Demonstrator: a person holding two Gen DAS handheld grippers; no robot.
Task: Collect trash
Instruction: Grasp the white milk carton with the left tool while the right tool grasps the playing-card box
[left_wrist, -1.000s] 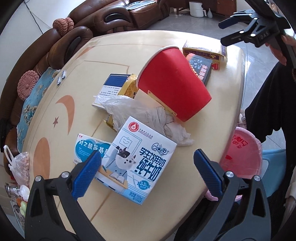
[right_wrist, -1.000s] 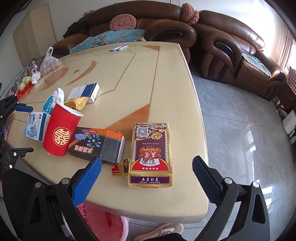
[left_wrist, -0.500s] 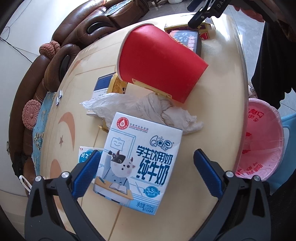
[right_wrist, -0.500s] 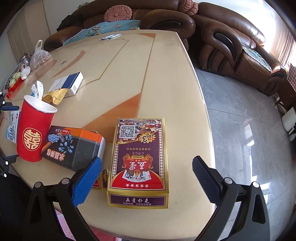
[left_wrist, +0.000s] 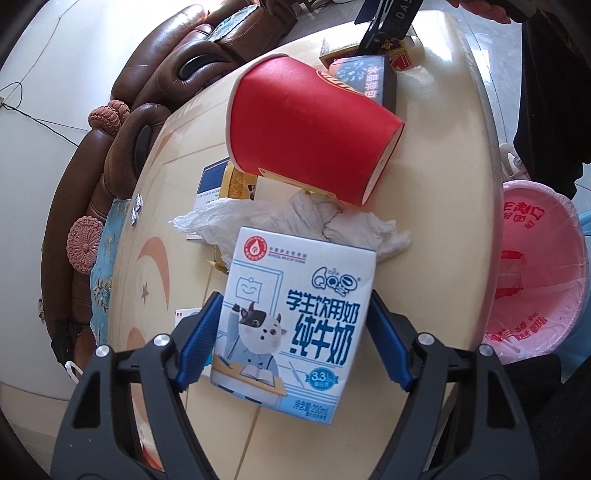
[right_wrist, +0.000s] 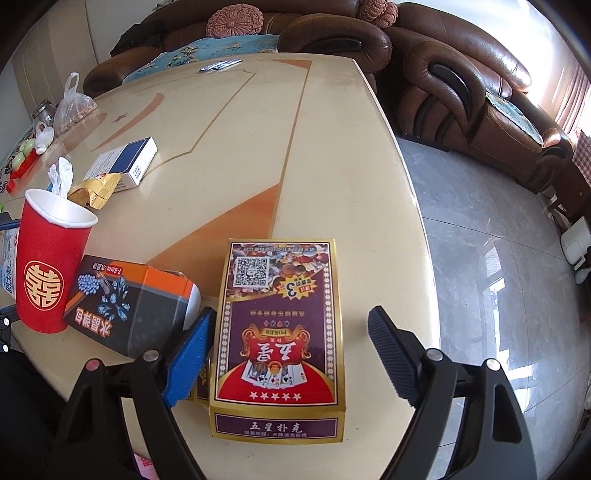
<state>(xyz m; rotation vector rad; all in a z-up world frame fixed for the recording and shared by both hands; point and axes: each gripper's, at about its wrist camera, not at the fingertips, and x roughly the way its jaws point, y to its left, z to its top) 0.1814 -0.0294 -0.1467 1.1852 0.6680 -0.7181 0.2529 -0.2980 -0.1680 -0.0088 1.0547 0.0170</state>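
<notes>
Fingers of the left gripper (left_wrist: 291, 345), just closing, flank the milk carton (left_wrist: 291, 328) with both pads at its sides, while the right gripper (right_wrist: 288, 354), also narrowing, straddles the card box (right_wrist: 279, 332) without clamping it.

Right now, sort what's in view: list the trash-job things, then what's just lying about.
Job: milk carton between left gripper jaws; poker box between right gripper jaws; red cup; crumpled tissue; pink bin.
Lying about: sofa; cushion.

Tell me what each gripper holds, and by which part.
The left gripper, jaws just closing, clamps the milk carton by its two long sides. The right gripper holds nothing: its jaws, also closing, straddle the poker box.
</notes>
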